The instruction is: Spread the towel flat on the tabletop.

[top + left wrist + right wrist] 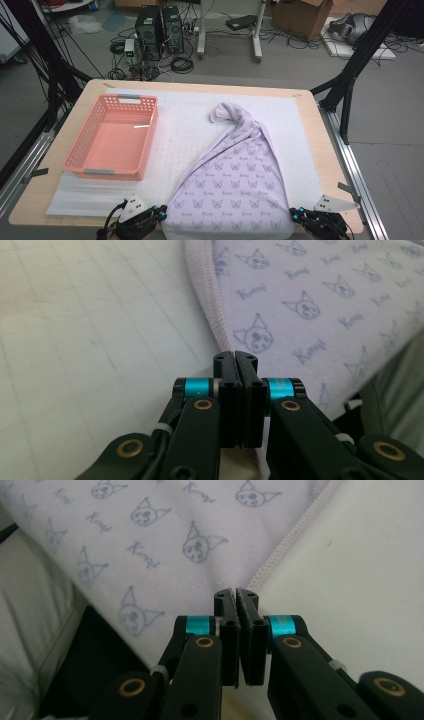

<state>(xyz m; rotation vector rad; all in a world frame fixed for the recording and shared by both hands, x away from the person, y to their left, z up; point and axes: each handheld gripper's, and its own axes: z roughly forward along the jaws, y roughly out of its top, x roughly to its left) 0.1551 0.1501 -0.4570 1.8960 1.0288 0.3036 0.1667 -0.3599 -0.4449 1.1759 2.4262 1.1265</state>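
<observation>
Black left tongs (235, 357) and right tongs (236, 594) pinched on hemmed edges of soft lilac cat-print cloth (232, 185), pink lattice basket (114, 137).

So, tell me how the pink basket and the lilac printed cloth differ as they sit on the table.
The pink basket is a rigid, slatted box standing at the left with nothing in it; the lilac cloth is soft, lying spread at the right. The basket is plain pink; the cloth carries a repeated cat-face print. The basket stands apart from both grippers; the cloth's near edge lies between the left gripper and right gripper. Both rest on the white mat.
</observation>
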